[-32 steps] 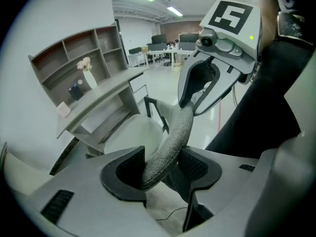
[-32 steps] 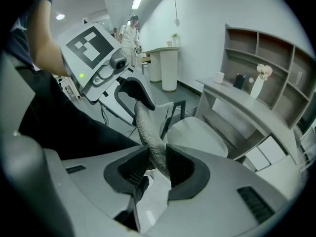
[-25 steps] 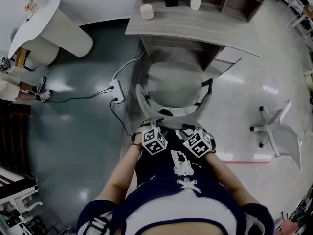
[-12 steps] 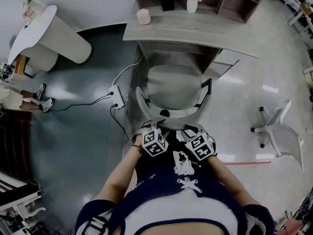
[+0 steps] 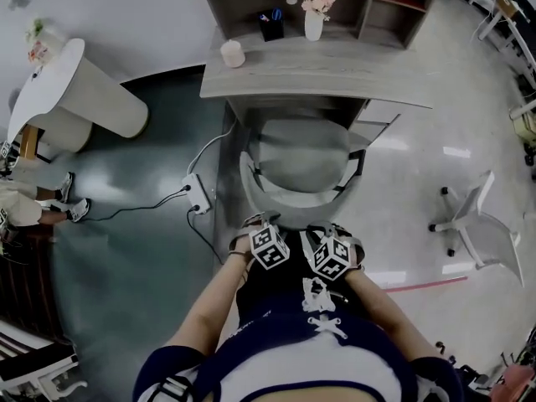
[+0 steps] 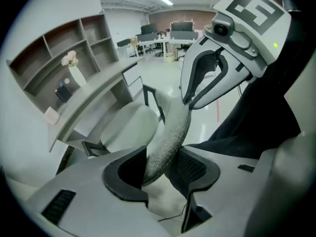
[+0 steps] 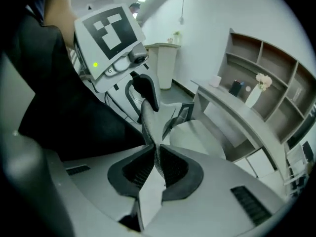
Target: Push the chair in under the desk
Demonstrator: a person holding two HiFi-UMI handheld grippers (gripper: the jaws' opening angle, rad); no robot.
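The grey office chair has its seat partly under the grey wooden desk, and its curved mesh backrest faces me. Both grippers sit side by side on the backrest's top rim. In the left gripper view the thick rim fills the gap of my left gripper, whose jaws have just been closing and touch it on both sides. My right gripper has also just been closing and pinches a thin edge of the backrest. Their marker cubes hide the jaws of the left gripper and the right gripper from above.
A power strip with cables lies on the floor left of the chair. A white swivel chair stands at the right, and a white pedestal table at the far left. The desk holds a candle, a pen cup and a vase.
The chair and both grippers have shifted toward the desk, so the seat now sits closer under the desk's edge. My view has moved forward with them.
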